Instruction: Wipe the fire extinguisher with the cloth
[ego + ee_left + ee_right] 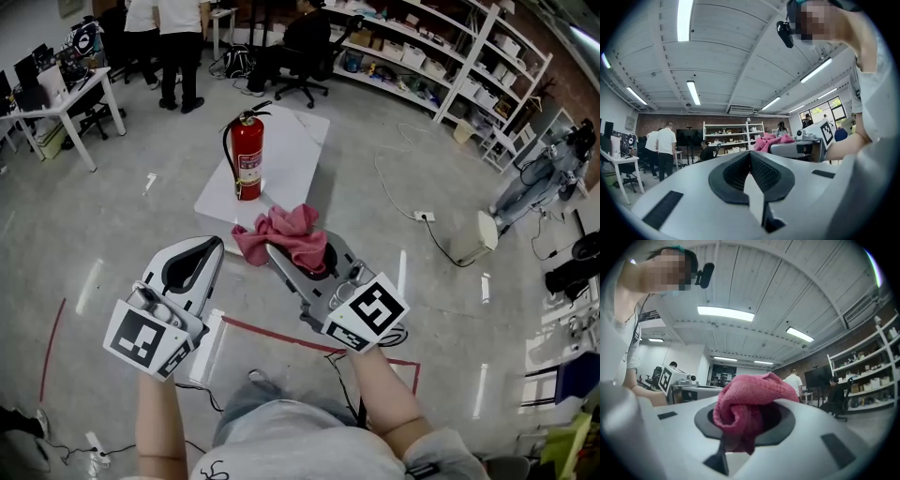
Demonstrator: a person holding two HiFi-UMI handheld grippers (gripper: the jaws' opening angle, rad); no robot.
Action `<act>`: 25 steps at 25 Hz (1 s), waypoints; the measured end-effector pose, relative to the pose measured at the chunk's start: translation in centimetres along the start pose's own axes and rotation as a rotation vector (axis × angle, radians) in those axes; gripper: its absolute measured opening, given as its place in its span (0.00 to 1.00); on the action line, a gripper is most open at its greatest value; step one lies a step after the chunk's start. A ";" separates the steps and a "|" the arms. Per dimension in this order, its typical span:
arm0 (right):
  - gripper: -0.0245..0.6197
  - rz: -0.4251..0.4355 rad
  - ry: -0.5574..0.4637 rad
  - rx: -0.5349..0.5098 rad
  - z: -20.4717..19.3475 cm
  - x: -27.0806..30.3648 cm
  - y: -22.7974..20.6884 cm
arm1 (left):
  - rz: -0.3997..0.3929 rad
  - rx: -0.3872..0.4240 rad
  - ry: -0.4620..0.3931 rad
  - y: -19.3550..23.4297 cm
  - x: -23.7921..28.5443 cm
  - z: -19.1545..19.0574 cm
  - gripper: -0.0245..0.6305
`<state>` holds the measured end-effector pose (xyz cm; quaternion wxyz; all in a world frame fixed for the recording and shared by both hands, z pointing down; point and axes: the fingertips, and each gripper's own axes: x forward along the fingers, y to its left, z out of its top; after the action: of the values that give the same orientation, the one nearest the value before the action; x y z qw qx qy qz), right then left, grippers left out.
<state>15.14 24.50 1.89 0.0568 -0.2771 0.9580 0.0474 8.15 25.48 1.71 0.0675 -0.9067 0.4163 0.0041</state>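
A red fire extinguisher (248,157) stands upright on a low white table (291,150) ahead of me. My right gripper (286,251) is shut on a crumpled pink cloth (284,234), held in the air short of the table's near edge. In the right gripper view the cloth (749,409) bulges out from between the jaws. My left gripper (208,249) hangs to the left of the cloth, shut with nothing in it (751,158). The left gripper view shows the cloth (771,140) and the right gripper (799,149) to its right. Both gripper cameras look up toward the ceiling.
People stand by a desk (66,103) at the far left, and one person sits on a chair (302,82) behind the table. Shelves (450,56) line the back right. A white cable (403,202) and red tape (281,336) lie on the concrete floor.
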 end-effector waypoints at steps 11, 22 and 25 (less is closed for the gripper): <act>0.21 -0.043 0.005 -0.002 -1.1 4.2 -2.7 | -0.062 -0.040 -0.028 6.8 1.5 -0.6 0.05; 0.21 -0.070 0.018 0.023 -4.0 9.8 -11.2 | -0.088 -0.024 -0.004 13.4 8.1 -2.9 0.05; 0.21 -0.060 0.017 0.027 -4.2 12.5 -14.3 | -0.081 -0.025 -0.004 16.3 10.9 -3.1 0.05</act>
<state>11.96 5.40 3.55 0.0538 -0.3051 0.9503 0.0306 2.78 6.41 2.10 0.0571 -0.9235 0.3791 0.0086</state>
